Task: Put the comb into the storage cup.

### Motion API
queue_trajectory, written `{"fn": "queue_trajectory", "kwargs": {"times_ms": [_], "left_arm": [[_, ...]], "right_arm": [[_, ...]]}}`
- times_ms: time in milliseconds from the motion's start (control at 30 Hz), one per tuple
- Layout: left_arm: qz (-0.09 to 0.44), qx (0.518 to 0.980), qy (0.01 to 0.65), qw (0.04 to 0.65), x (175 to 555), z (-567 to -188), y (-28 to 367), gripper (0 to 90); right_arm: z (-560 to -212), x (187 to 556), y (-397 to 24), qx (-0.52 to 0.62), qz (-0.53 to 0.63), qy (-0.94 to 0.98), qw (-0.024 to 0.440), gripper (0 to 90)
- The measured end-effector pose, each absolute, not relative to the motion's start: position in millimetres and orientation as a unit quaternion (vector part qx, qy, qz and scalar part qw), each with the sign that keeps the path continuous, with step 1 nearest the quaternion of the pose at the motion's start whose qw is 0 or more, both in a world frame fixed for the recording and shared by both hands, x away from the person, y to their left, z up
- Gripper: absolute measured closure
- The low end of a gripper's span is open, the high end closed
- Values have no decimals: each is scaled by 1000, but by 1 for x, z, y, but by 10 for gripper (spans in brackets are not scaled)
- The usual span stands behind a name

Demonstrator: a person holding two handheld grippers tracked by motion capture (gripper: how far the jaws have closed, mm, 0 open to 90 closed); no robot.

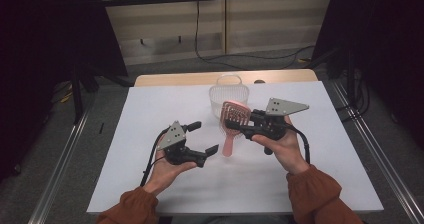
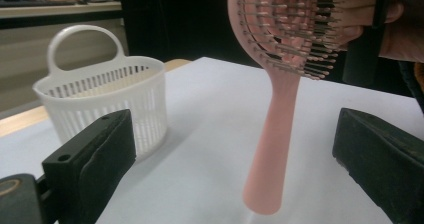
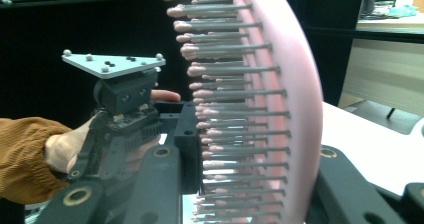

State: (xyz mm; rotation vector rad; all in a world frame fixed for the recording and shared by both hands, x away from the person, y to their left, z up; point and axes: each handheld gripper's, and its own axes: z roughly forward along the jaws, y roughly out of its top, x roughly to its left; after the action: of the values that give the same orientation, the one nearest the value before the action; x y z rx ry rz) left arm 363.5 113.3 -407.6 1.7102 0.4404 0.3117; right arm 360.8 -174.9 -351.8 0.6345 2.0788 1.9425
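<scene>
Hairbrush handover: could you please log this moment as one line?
right gripper: shut on hairbrush head | left gripper: open, handle between jaws, untouched | basket: behind

You get dim, even light from above in the high view: the white table (image 1: 150,109) reads clearly, the upper corners fall to black. Shadows beneath your hands are soft and faint. In the right gripper view the pink brush (image 3: 280,109) at centre is soft, bristles slightly blurred. No glare noted.
</scene>
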Motion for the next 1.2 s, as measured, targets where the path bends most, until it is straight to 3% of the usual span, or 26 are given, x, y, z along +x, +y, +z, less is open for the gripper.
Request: {"fn": "queue_trajectory", "kwargs": {"times_ms": [700,1200], "left_arm": [[170,707,261,635,351,-399,157,16],[204,704,288,617,342,-406,196,22]], "right_arm": [[-342,363,-187,247,666,690,137,646],[-337,374,-189,264,668,678,159,646]]}}
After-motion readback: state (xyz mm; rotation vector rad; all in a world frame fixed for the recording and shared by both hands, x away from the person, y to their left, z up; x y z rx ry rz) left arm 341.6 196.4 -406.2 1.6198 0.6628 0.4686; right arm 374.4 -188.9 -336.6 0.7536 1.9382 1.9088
